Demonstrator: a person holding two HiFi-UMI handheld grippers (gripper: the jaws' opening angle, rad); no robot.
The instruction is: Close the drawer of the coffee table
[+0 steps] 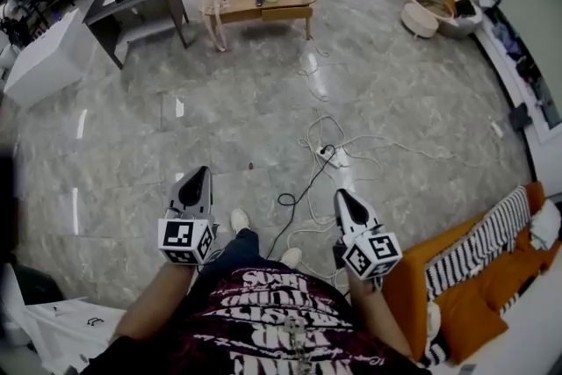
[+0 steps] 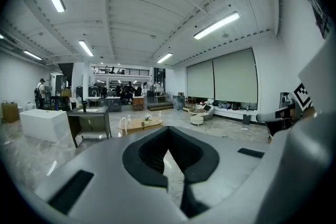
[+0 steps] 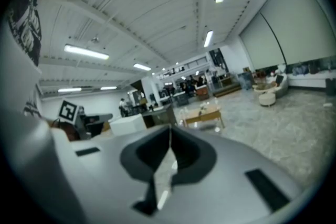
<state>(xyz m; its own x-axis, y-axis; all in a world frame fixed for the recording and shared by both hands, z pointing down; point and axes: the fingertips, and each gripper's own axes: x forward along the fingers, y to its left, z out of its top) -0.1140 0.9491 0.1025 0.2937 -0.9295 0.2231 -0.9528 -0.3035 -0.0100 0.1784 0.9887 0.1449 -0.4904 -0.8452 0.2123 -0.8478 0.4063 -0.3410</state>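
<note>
The coffee table (image 1: 259,3) stands far away, at the top of the head view, across a wide marble floor (image 1: 219,118). Its drawer (image 1: 287,12) is on the front side, toward the right end. From here I cannot tell how far out it stands.

Both grippers are near the person's body, well apart from the table, and they point toward it. The left gripper (image 1: 203,173) has its jaws closed together with nothing between them. In its own view the table (image 2: 140,123) shows small, above and a little left of the jaw tips (image 2: 168,136). The right gripper (image 1: 341,194) also has its jaws pressed together and empty. In its view the table (image 3: 202,117) lies beyond the tips (image 3: 169,132), to the upper right.

White cables (image 1: 329,140) lie on the floor between the grippers and the table.
</note>
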